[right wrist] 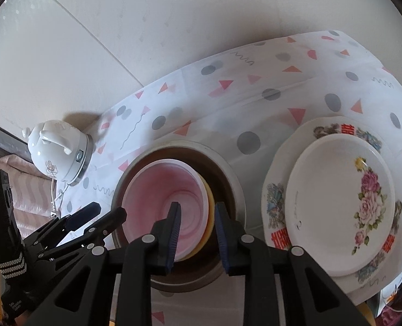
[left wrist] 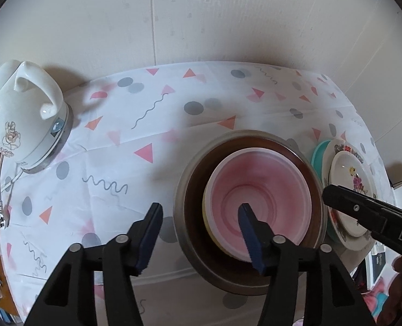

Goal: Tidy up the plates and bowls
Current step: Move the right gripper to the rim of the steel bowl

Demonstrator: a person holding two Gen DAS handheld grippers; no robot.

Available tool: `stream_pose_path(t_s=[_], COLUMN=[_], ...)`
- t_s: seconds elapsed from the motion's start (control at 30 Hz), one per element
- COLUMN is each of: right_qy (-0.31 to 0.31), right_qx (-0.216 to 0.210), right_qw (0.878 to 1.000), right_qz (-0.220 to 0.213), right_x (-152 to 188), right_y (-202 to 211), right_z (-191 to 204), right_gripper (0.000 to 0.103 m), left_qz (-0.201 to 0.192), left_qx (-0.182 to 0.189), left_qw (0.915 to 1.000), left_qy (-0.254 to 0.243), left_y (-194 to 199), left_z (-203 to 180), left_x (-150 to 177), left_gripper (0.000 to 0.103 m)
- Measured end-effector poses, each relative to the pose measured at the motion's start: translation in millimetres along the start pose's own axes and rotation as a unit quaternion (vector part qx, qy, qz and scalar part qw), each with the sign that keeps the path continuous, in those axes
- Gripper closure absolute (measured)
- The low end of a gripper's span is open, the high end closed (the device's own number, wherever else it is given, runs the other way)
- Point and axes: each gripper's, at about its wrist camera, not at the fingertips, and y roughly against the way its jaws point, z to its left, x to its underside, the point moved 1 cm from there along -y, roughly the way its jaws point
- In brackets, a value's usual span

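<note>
Hovering over the table (left wrist: 173,135), left gripper (left wrist: 201,233) had jaws spread wide, empty, astride the metal bowl's (left wrist: 182,217) near rim; pink bowl (left wrist: 258,190) nested inside. From right wrist: right gripper (right wrist: 197,233) narrowly parted around pink bowl's rim, contact unclear; floral plate (right wrist: 337,203) stacked on larger plate (right wrist: 274,203) alongside.

The left gripper (left wrist: 199,235) hangs with its jaws spread wide; the right gripper (right wrist: 197,233) (jaws narrower) also gapes, gripping nothing.

Glossy ceramic plate (right wrist: 337,203), translucent plastic tablecloth (right wrist: 228,103)
</note>
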Motion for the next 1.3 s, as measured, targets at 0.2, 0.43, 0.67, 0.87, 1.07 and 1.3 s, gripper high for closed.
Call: stream_pose_path(t_s=[0.2, 0.43, 0.67, 0.87, 1.07, 1.3], right_qy=[-0.019, -0.041, -0.065, -0.08, -0.095, -0.108], right_qx=[0.005, 0.009, 0.012, 0.011, 0.014, 0.016], right_qw=[1.0, 0.999, 0.998, 0.996, 0.995, 0.994], right_qz=[-0.015, -0.024, -0.018, -0.022, -0.024, -0.021], right_x=[15.1, 35.6, 52.9, 57.3, 58.8, 56.3], right_y=[10.4, 13.3, 5.8, 4.7, 4.7, -5.5], right_z=[-8.6, -14.4, -22.3, -25.2, -25.3, -28.1], right_gripper=[0.077, 0.077, 0.074, 0.073, 0.073, 0.073], left_qz=[-0.003, -0.005, 0.001, 0.008, -0.001, 0.0], left_qx=[0.007, 0.022, 0.027, 0.049, 0.047, 0.055], left_qw=[0.9999, 0.9997, 0.9995, 0.998, 0.9987, 0.9985], left_qy=[-0.007, -0.005, 0.016, 0.039, 0.017, 0.002], left_y=[4.1, 7.1, 1.5, -4.6, -4.0, -8.8], left_z=[6.2, 23.0, 48.6, 66.4, 61.4, 55.6], left_x=[6.7, 17.6, 27.5, 29.5, 22.4, 17.1], left_gripper=[0.038, 0.028, 0.023, 0.023, 0.023, 0.024])
